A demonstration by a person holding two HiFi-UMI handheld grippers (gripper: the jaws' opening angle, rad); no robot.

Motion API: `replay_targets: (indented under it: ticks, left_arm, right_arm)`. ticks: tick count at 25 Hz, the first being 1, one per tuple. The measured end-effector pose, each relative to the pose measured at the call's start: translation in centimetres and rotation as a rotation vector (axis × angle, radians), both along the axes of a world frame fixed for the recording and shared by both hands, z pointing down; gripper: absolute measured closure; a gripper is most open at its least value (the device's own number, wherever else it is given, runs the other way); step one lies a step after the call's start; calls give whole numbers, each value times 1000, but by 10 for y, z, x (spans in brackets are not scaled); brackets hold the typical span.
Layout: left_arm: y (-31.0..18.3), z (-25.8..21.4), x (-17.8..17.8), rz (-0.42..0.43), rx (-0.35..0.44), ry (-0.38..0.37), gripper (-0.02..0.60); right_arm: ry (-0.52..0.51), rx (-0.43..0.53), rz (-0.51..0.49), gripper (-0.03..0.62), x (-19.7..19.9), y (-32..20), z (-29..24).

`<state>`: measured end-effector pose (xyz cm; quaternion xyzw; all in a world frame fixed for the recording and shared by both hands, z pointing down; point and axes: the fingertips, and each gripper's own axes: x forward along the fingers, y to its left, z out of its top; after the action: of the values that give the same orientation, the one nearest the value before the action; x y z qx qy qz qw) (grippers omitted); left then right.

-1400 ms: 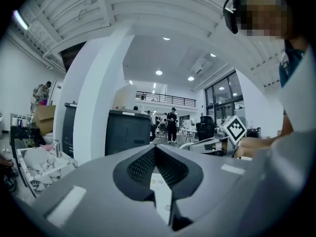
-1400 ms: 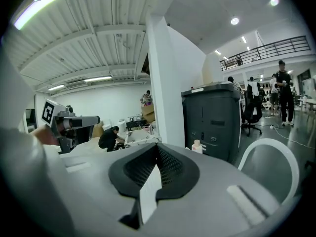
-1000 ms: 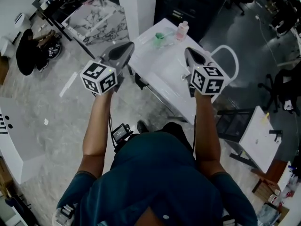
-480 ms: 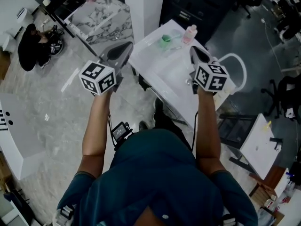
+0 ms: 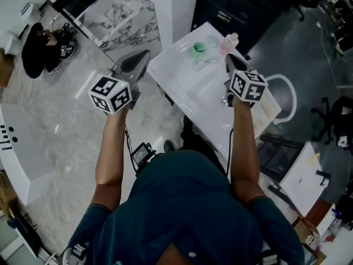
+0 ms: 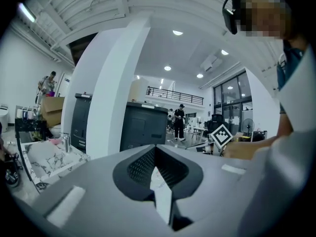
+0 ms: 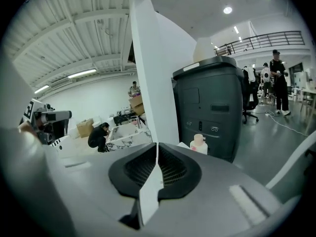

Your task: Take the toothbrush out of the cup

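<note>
A small green cup (image 5: 199, 48) stands at the far end of the white table (image 5: 190, 84); the toothbrush is too small to make out. A pink-capped bottle (image 5: 228, 41) stands right of the cup and also shows in the right gripper view, the bottle (image 7: 199, 143) just past the jaws. My left gripper (image 5: 142, 57) hangs shut off the table's left edge, over the floor, holding nothing. My right gripper (image 5: 230, 59) is shut and empty above the table's right side, short of the bottle. Both gripper views show the jaws pressed together, left gripper (image 6: 155, 153) and right gripper (image 7: 157, 151).
A white pillar (image 5: 172, 7) and a dark cabinet (image 7: 212, 107) stand behind the table. A marble-topped table (image 5: 126, 15) is at the back left, with a crouching person (image 5: 36, 43) beside it. A white chair (image 5: 284, 98) stands right of the table.
The table, cup and bottle have come nearer in the head view. Both grippers have moved forward with it, and the right one now reaches over the table's right side. Both stay shut.
</note>
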<state>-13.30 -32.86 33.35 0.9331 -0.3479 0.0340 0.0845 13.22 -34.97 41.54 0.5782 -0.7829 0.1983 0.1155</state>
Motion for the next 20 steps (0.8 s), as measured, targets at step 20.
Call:
replay_targets:
  ticks: [20]
  left_arm:
    - [-53,59,10,-18,-125,-49,583]
  right_arm:
    - [-62,-236,9,496,25,-56,128]
